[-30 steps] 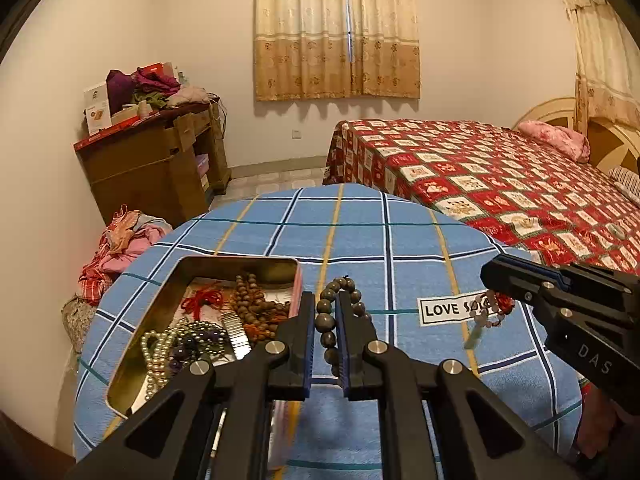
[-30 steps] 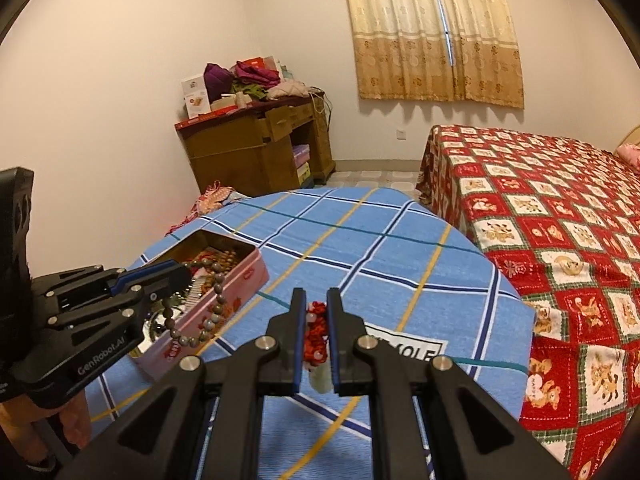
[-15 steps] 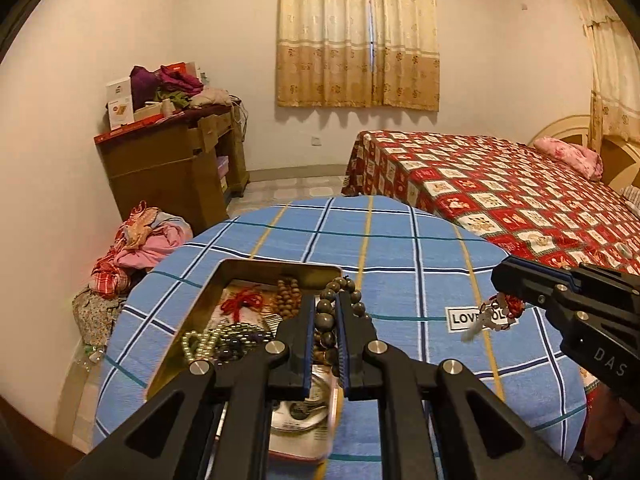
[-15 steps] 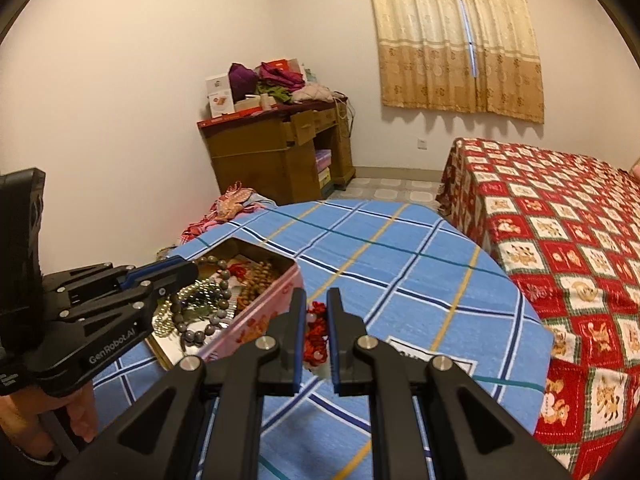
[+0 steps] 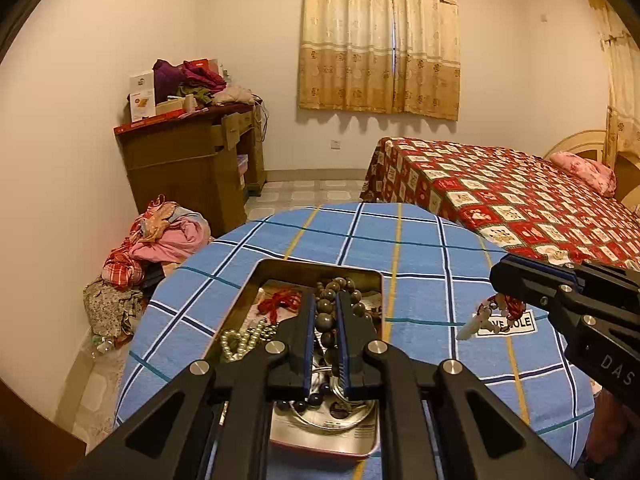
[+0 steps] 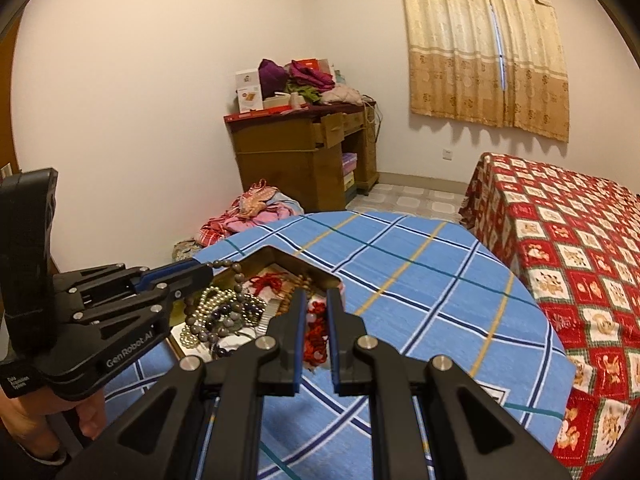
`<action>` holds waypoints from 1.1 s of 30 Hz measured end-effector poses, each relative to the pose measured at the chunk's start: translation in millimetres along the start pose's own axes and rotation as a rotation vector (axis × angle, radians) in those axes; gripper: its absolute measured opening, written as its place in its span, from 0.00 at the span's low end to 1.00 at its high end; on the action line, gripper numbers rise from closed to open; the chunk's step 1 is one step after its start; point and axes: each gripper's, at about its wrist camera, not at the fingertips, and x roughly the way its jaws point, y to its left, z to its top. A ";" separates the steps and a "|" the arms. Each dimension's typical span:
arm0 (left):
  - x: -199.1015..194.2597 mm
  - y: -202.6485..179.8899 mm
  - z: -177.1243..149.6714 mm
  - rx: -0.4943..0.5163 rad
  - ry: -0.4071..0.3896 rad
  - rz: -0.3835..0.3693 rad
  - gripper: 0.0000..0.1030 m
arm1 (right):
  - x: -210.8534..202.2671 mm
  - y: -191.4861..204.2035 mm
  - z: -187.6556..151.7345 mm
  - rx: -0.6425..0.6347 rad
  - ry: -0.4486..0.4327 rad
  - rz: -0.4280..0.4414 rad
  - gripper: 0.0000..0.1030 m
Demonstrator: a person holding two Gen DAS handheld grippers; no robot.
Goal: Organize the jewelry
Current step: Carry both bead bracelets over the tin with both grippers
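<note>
An open metal tin (image 5: 320, 268) holding several bead strings, pearls (image 5: 240, 340) and a red cord (image 5: 280, 300) sits on the blue plaid table. My left gripper (image 5: 323, 320) is shut on a dark bead bracelet (image 5: 325, 322) and holds it over the tin; it also shows in the right wrist view (image 6: 204, 276) with the bracelet (image 6: 236, 280) hanging from it. My right gripper (image 6: 316, 320) is shut on a red bead bracelet (image 6: 314, 336) with a pale pendant (image 5: 474, 324), right of the tin; it also shows in the left wrist view (image 5: 500, 280).
The round table (image 5: 420, 256) carries a white label (image 5: 508, 324). A bed with a red patterned cover (image 5: 520, 200) stands right of it. A wooden desk piled with clothes (image 5: 192, 160) stands at the back left, a clothes heap (image 5: 160, 240) on the floor.
My left gripper has carried the dark bracelet left, from beside the tin to above it. My right gripper has moved left toward the tin with the red bracelet.
</note>
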 end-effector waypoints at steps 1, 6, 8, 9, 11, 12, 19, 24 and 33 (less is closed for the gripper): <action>0.5 1.6 0.5 -0.001 -0.001 0.003 0.09 | 1.2 2.3 1.7 -0.008 -0.001 0.003 0.12; 3.0 11.7 2.1 -0.019 -0.001 0.025 0.09 | 7.6 9.0 10.2 -0.030 -0.003 0.014 0.12; 4.0 16.9 3.1 -0.026 0.000 0.036 0.09 | 10.1 11.8 13.1 -0.036 -0.005 0.021 0.12; 4.4 19.5 3.6 -0.030 0.000 0.040 0.09 | 11.4 13.1 14.1 -0.039 -0.006 0.023 0.12; 4.6 24.5 4.2 -0.037 -0.001 0.050 0.09 | 14.4 15.8 15.6 -0.042 -0.004 0.030 0.12; 4.9 26.4 4.5 -0.040 -0.002 0.054 0.09 | 16.2 17.5 16.2 -0.043 -0.002 0.034 0.12; 9.9 37.4 1.3 -0.052 0.007 0.073 0.09 | 28.8 26.7 17.3 -0.052 0.018 0.058 0.12; 14.0 43.5 -0.6 -0.051 0.017 0.083 0.09 | 37.2 33.4 18.3 -0.061 0.029 0.065 0.12; 19.7 56.6 0.4 -0.055 0.022 0.105 0.09 | 50.3 46.3 21.2 -0.091 0.042 0.065 0.12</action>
